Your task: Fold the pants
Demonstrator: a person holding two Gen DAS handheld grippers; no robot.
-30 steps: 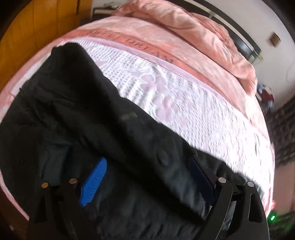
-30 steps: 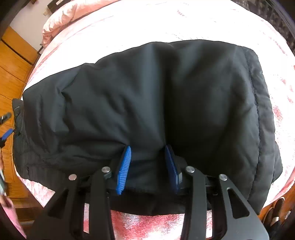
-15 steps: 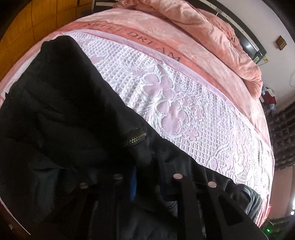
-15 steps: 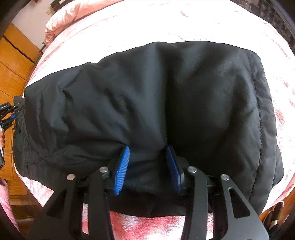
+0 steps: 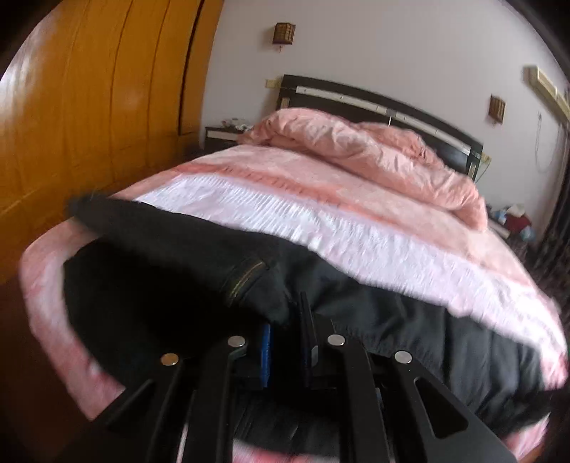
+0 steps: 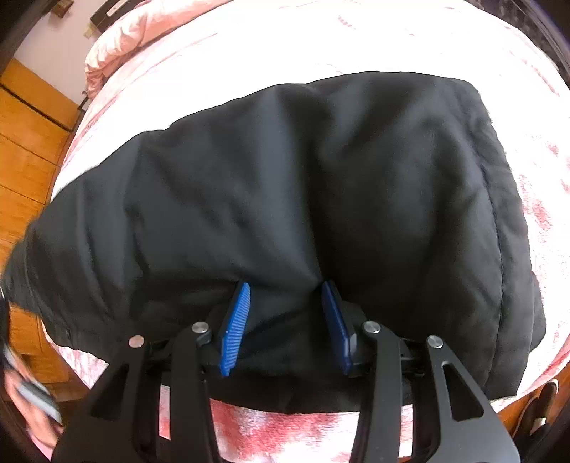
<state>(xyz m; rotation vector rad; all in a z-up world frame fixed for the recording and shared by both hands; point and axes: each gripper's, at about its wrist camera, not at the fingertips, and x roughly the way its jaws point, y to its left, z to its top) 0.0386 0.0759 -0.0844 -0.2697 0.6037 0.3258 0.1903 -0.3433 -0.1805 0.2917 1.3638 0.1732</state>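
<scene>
Left tool (image 5: 286, 333) pinching pants (image 5: 171, 249); right tool (image 6: 286, 322) agape

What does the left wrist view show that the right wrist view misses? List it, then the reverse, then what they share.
Left wrist only: the left gripper shut on the black pants beside a brass zipper, plus the dark headboard and wall lamps.
Right wrist only: the right gripper, fingers apart around the pants' near edge.
Both: the pants, the pink bedspread, the crumpled quilt and the wooden wardrobe.
</scene>
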